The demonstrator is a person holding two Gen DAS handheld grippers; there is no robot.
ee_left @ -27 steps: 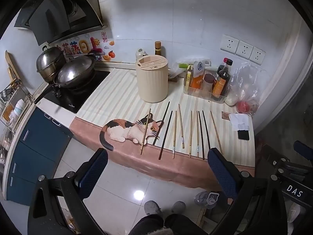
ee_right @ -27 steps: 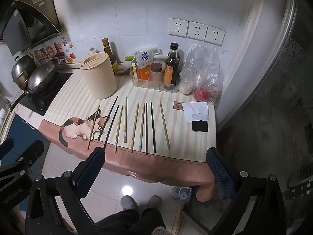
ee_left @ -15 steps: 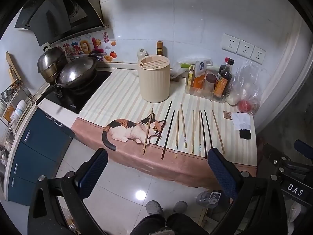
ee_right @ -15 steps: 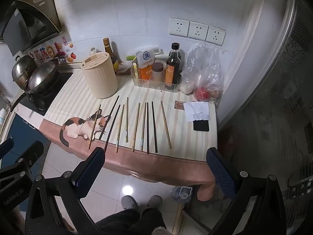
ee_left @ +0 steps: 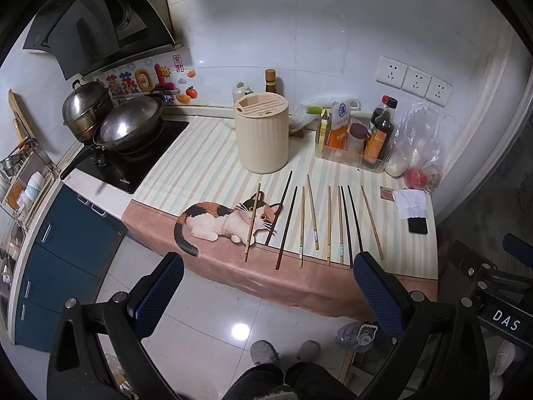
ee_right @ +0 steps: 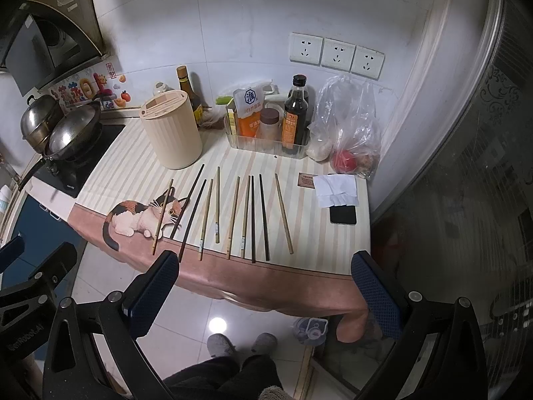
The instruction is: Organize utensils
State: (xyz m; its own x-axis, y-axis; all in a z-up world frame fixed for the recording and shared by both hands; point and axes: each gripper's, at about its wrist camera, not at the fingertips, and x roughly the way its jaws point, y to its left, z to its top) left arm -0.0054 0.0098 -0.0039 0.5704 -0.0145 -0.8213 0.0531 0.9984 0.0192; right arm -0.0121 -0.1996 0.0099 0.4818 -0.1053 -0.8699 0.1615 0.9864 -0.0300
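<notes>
Ten chopsticks lie side by side on the striped counter cloth, in front of the cream holder, their long axes running from the wall toward the counter edge, near ends close to the edge. Both the left gripper and the right gripper hang apart and empty, well short of the counter. Best to approach one stick crosswise and pinch near its middle.

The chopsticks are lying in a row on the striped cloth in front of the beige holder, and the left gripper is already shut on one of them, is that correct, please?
Not quite. The chopsticks do lie in a row on the striped cloth before the beige holder, but the left wrist view shows the left gripper open and empty, short of the counter.
</notes>
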